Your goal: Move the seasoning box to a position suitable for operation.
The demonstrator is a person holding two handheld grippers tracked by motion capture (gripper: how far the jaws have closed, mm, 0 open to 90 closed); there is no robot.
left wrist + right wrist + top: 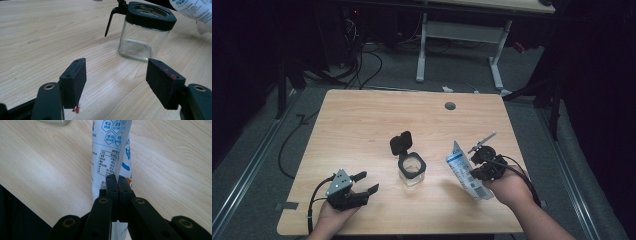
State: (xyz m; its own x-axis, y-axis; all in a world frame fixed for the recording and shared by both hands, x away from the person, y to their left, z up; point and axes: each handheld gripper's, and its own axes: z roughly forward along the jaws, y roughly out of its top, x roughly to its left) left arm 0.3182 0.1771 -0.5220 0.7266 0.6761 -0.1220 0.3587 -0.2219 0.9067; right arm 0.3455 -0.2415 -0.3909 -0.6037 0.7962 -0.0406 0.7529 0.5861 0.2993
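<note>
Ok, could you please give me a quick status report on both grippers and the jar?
Left gripper open, empty, near the glass jar. Right gripper shut on white salt pouch, held beside the jar. Jar lid flipped open; nothing in the way.

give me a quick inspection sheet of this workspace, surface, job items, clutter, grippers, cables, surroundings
surface: light wooden table, dry, with a grey round cap near the far edge.
job's things: glass jar upright mid-table, its black hinged lid flipped open; white and blue printed pouch held to the jar's right, its lower end near the table.
clutter: a strip of tape at the near left corner; small red crumbs under a left pad.
grippers: left gripper open, holds nothing, aimed at the jar; right gripper shut on the pouch.
cables: one trails from each gripper; more lie on the floor beyond the table.
surroundings: dark room, grey floor, white-legged desk behind.
</note>
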